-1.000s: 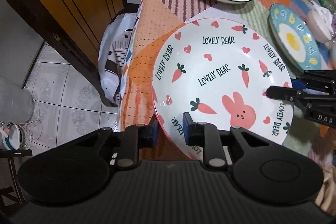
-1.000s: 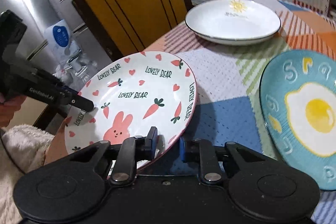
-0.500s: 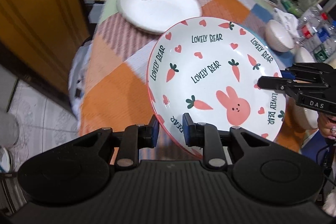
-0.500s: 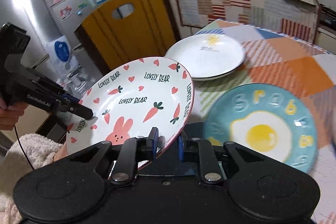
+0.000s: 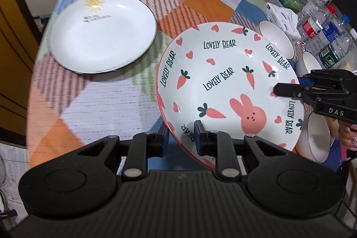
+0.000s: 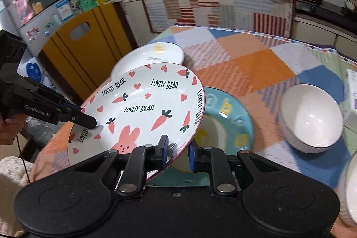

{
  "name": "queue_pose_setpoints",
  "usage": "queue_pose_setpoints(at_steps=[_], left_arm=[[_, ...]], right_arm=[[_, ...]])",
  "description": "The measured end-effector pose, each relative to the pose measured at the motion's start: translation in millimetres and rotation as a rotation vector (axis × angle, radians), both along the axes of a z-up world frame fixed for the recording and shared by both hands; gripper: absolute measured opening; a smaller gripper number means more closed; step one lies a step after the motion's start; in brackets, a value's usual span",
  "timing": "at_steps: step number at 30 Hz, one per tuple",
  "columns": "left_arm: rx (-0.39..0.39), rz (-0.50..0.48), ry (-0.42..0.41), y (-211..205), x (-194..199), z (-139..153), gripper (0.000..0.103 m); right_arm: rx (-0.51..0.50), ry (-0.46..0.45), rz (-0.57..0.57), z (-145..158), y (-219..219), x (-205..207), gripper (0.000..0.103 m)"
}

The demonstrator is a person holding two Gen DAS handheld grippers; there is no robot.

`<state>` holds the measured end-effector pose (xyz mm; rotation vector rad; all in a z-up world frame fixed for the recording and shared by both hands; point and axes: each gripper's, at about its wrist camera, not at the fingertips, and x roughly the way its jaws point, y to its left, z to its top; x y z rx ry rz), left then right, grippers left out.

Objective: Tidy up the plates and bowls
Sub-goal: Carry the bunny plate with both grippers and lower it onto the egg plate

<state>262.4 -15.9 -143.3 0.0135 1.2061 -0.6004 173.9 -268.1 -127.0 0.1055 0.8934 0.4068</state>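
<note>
Both grippers are clamped on the bunny plate: the left gripper on its near rim, the right gripper on the opposite edge. It hangs tilted above the table, over the blue plate, near the sun plate and bowl.

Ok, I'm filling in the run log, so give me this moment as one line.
phase: carry | held: bunny plate | left gripper: shut on rim | right gripper: shut on rim | below: blue egg plate

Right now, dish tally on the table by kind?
Plates: 3: bunny plate, sun plate, egg plate.
Bowls: 3 in the left wrist view: bowl, second bowl, third bowl.
Total: 6
</note>
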Motion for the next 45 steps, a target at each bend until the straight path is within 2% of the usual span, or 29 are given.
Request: queue_pose_setpoints(at_steps=[4,7,17,23,29,31,34,37,41,43,45], left_arm=[[-0.004,-0.004,0.044,-14.8,13.1,-14.8,0.022],[0.010,-0.010,0.043,-18.5,13.3,-20.5,0.022],[0.064,-0.042,0.076,-19.6,13.6,-20.1,0.022],[0.027,-0.034,0.098,-20.0,14.4,-23.6,0.022],[0.015,-0.013,0.117,-22.8,11.3,-31.6,0.022],[0.025,-0.012,0.110,-24.0,9.9,-31.3,0.022],[0.050,-0.009,0.102,-27.0,7.2,-29.8,0.022],[0.059,-0.002,0.103,-28.4,5.4,-27.9,0.022],[0.053,0.002,0.091,-26.6,0.3,-20.3,0.022],[0.052,-0.001,0.093,-24.3,-4.8,-12.9,0.022],[0.059,-0.012,0.075,-20.6,-11.7,-2.5,0.022]], right_arm=[[0.001,0.037,-0.021,-12.2,-17.0,9.7,0.023],[0.005,0.055,-0.039,-23.7,-25.3,15.8,0.023],[0.011,0.123,-0.042,-41.4,-31.5,32.8,0.023],[-0.034,0.154,-0.064,-37.8,-26.7,39.4,0.024],[-0.207,0.144,-0.063,-27.7,-4.9,41.5,0.030],[-0.260,0.168,-0.083,-25.9,1.9,43.9,0.031],[-0.363,0.155,-0.081,-26.6,16.8,43.2,0.035],[-0.402,0.161,-0.094,-31.2,20.2,45.2,0.036],[-0.521,0.093,-0.069,-40.2,33.5,39.4,0.035],[-0.538,0.078,-0.071,-39.2,35.6,35.9,0.034],[-0.485,0.078,-0.105,-31.1,30.5,31.1,0.034]])
